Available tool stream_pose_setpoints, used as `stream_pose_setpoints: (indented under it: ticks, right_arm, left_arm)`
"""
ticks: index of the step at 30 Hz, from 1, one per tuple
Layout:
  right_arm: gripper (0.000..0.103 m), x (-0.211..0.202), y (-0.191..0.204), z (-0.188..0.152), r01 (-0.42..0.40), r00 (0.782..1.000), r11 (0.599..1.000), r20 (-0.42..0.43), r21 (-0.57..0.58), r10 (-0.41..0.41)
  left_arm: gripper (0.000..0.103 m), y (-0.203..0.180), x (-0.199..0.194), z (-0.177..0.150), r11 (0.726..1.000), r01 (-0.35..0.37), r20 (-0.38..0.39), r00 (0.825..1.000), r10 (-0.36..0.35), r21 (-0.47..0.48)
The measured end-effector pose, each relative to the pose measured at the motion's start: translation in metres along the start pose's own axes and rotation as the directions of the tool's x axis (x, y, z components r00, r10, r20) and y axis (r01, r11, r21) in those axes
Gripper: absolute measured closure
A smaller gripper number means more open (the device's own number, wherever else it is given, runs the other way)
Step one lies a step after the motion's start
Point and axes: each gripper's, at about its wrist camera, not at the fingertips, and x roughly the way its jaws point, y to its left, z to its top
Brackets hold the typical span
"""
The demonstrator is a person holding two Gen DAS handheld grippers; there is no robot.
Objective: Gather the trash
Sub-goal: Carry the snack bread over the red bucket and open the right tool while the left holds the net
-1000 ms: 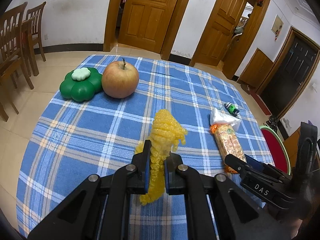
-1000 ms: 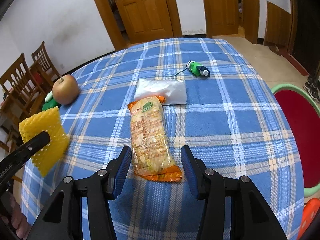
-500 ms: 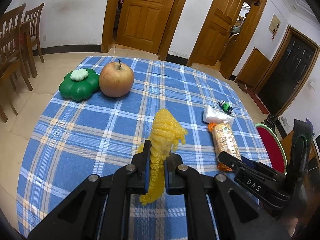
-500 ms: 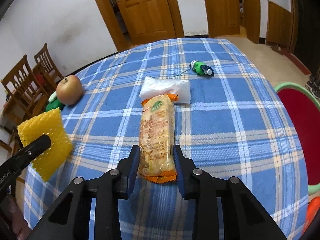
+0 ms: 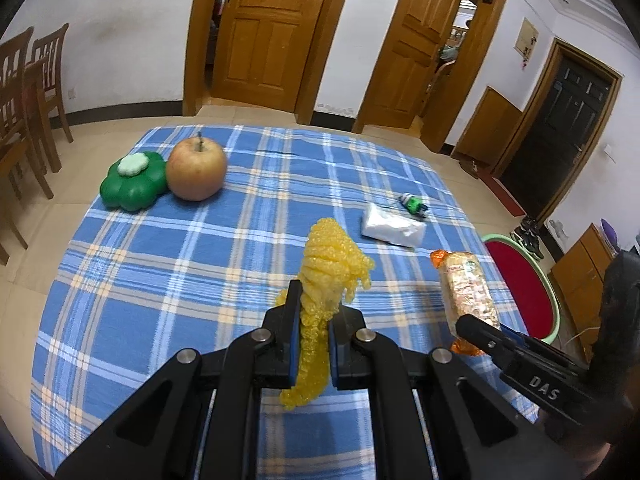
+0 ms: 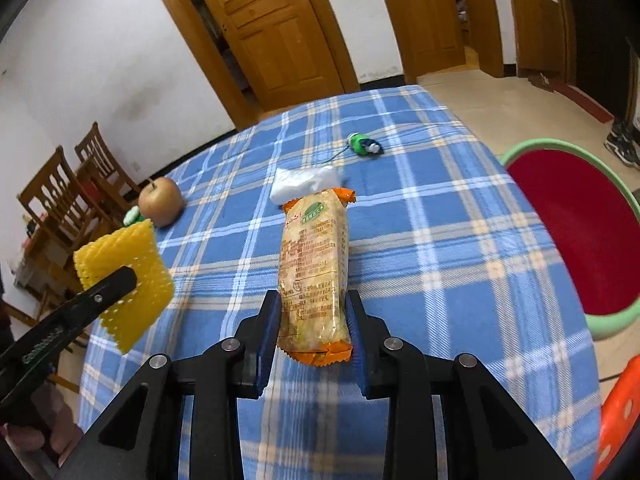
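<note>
My left gripper [image 5: 314, 320] is shut on a yellow foam fruit net [image 5: 326, 276] and holds it above the blue plaid tablecloth [image 5: 160, 280]. The net also shows in the right wrist view [image 6: 124, 276]. My right gripper [image 6: 312, 320] is shut on an orange snack packet [image 6: 314, 264], lifted off the cloth; the packet shows in the left wrist view [image 5: 466, 288] too. A white tissue pack [image 5: 392, 230] and a small green tube [image 5: 414, 203] lie on the table. A red basin with a green rim [image 6: 580, 232] stands beside the table on the right.
An apple [image 5: 196, 168] and a green flower-shaped container [image 5: 134, 184] stand at the table's far left. Wooden chairs [image 5: 28, 92] stand left of the table. An orange stool [image 6: 620, 412] is at the lower right. Wooden doors line the far wall.
My right gripper closed on the snack packet and lifted it off the table. My left gripper rose a little with the foam net still in it.
</note>
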Motion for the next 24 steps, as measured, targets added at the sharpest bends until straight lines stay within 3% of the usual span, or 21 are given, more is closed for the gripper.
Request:
stream_pose_setpoints:
  ticks: [12, 24]
  right_arm:
    - [0.071, -0.064, -0.043, -0.006, 0.041, 0.992, 0.997, 0.117, 0.063, -0.049]
    - [0.071, -0.086, -0.109, -0.004, 0.087, 0.983, 0.979, 0.141, 0.187, -0.114]
  left_arm:
    - [0.094, -0.047, -0.004, 0.001, 0.995, 0.047, -0.004, 0.999, -0.047, 0.084]
    - [0.094, -0.116, 0.021, 0.002, 0.971, 0.141, -0.066, 0.989, -0.131, 0.191]
